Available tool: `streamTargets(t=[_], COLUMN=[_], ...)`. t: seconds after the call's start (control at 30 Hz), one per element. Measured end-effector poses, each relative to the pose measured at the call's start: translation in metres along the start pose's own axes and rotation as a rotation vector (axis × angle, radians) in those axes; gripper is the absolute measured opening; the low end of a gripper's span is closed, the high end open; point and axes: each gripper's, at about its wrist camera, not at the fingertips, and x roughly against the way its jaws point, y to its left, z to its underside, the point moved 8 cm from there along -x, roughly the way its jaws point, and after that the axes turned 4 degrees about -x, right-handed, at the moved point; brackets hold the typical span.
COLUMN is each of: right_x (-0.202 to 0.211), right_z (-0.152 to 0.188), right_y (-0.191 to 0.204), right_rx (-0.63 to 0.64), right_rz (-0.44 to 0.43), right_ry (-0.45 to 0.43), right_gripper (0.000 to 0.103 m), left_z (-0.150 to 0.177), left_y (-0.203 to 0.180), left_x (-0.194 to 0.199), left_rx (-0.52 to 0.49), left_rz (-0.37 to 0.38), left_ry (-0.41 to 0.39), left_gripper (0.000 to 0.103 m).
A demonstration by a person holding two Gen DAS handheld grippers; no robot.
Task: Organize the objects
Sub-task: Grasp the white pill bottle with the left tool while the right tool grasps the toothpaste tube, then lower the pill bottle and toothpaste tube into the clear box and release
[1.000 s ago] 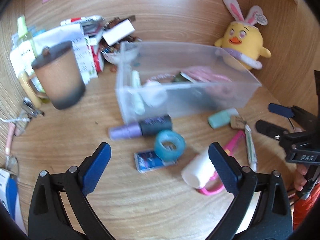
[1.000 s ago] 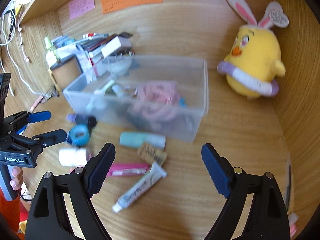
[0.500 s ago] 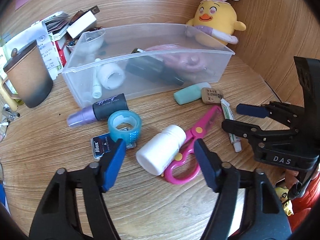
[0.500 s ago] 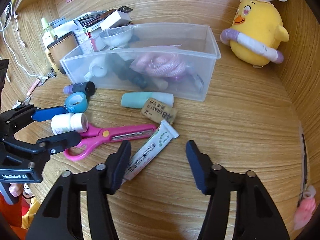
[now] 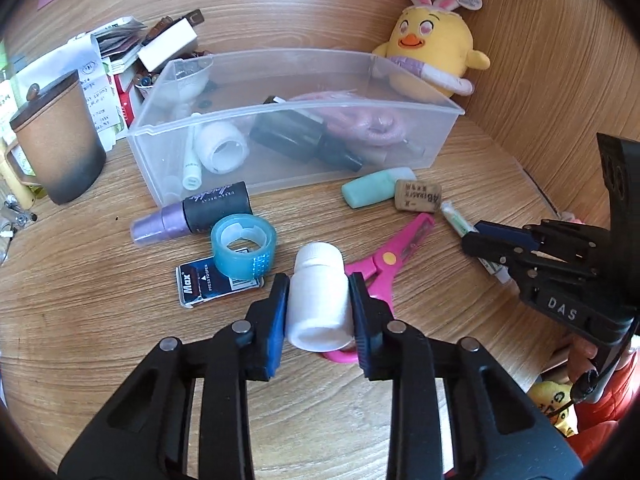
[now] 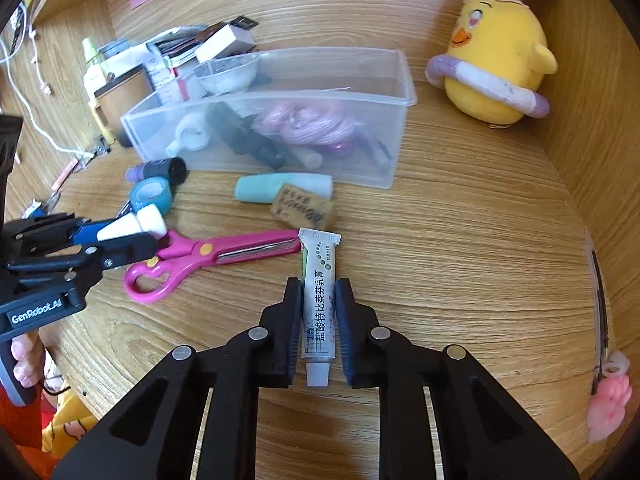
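1. The left gripper is closing, its blue pads against the sides of the small white plastic bottle, which lies on the wooden worktop with its cap pointing away toward the clear plastic bin.
2. The right gripper is closing on the slim white ointment tube, whose long axis runs along the fingers, nozzle toward the camera.
3. The bin lies straight ahead of both, toward the worktop's far edge; the bottle sits nearer its left end.
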Motion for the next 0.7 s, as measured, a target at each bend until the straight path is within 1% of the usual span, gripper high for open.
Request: streamTargets(t=[0.33,0.7], right_x=[0.026,0.044], right_z=[-0.027,-0.065], right_y=[-0.001,0.006], right_rx=[-0.012,-0.013], right_rz=[-0.022,-0.042], right_ry=[-0.094,-0.188], right_gripper=[0.015,0.015], left_z=[-0.02,-0.059], left_y=[-0.001,0.019], left_x=[0.023,0.054], left_rx=[-0.012,0.019], left_rz=[-0.032,-0.068], left_ry=[-0.086,-0.213], left_gripper=[0.029,0.029])
